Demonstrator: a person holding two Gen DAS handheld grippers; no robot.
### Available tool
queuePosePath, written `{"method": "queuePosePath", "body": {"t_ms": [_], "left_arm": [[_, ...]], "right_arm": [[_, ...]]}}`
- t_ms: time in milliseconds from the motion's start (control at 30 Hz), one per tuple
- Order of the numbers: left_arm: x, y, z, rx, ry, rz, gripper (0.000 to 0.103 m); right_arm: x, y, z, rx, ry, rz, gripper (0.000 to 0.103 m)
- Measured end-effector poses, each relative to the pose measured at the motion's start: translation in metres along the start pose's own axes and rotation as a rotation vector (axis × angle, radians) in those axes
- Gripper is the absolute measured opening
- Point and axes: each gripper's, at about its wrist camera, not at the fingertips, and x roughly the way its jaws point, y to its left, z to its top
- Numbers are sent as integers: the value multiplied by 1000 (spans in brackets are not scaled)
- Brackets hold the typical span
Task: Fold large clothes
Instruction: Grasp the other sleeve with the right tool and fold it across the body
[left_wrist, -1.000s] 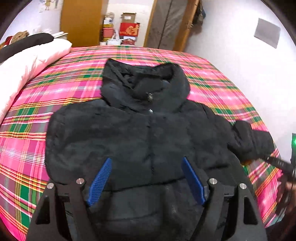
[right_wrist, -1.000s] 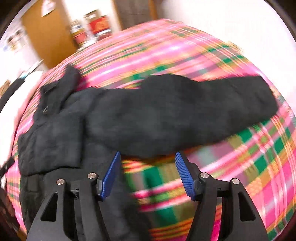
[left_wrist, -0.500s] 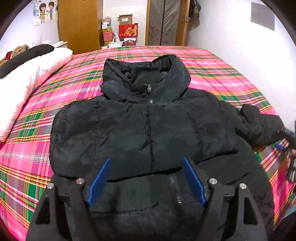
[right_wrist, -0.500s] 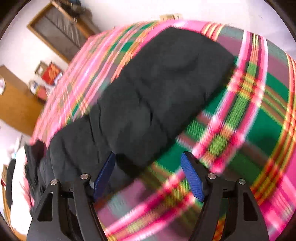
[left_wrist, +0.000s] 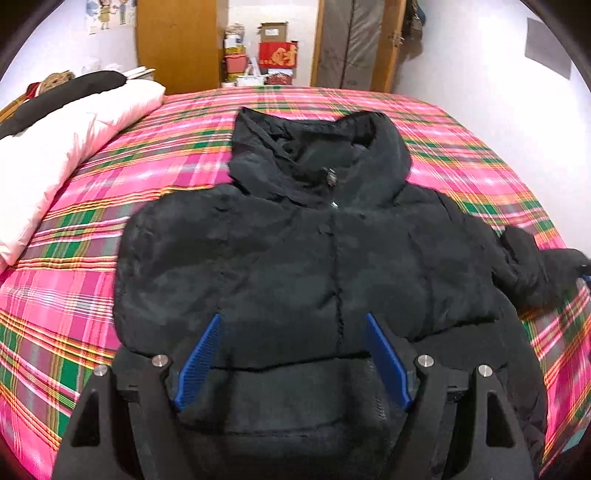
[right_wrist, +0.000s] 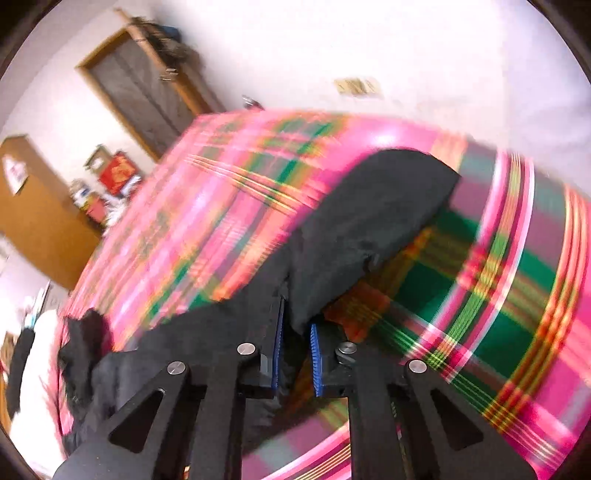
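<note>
A black hooded puffer jacket (left_wrist: 314, 266) lies front up on the plaid bed, hood toward the far end. My left gripper (left_wrist: 291, 354) is open and empty, hovering over the jacket's lower front near the zipper. The jacket's right sleeve (left_wrist: 532, 266) stretches out to the bed's right edge. In the right wrist view my right gripper (right_wrist: 297, 332) is shut on that sleeve (right_wrist: 369, 225), pinching the black fabric between the blue pads near the cuff end. The view is blurred by motion.
The pink and green plaid bedspread (left_wrist: 110, 184) covers the bed. A white duvet (left_wrist: 55, 155) with a dark garment on it lies along the left side. A wooden wardrobe, stacked boxes (left_wrist: 273, 59) and a door stand beyond. A white wall is close on the right.
My right gripper went from open around the sleeve to shut on it. My left gripper stayed open over the jacket's lower front, its view shifting slightly.
</note>
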Motion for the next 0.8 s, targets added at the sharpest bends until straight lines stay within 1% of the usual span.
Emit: {"method": "queuePosePath", "body": {"t_ms": [100,167,200,233,267,367,433,467,500,533,600,700,800], "left_arm": [[-6,13,5,-32,-19,17,79],[-11,23,9,-57,-31,23,79],[-14,29,10,-72,-37,24,79],[-16,35,12,-87,-42,22,79],[-19,41,12,-101,-48,20,79],[-28,57,17,-137,-71,20,79],[-33,66,20,-154,-82,28,79],[-35,71,21,-165,-86,29,79],[-36,75,22,-176,-87,29,79],[-36,80,23,-188,-85,30,79],[-35,88,24,-211,-78,32,79],[-34,96,24,-235,-73,29,79],[-31,100,25,-244,-67,32,79]], "right_arm": [[-41,53,5,-111,-58,53,10],[-63,89,5,-179,-82,106,9],[-70,103,3,-202,-89,126,9],[-82,129,-1,-247,-98,156,9],[-91,147,-7,-279,-99,181,8],[-104,201,-28,-366,-84,268,8],[-106,235,-49,-419,-49,323,8],[-107,245,-62,-441,-28,348,8],[-104,256,-72,-460,-12,364,8],[-98,276,-90,-496,22,390,8],[-87,294,-114,-537,69,416,8],[-54,327,-166,-609,176,448,8],[-18,342,-211,-655,286,454,8]]}}
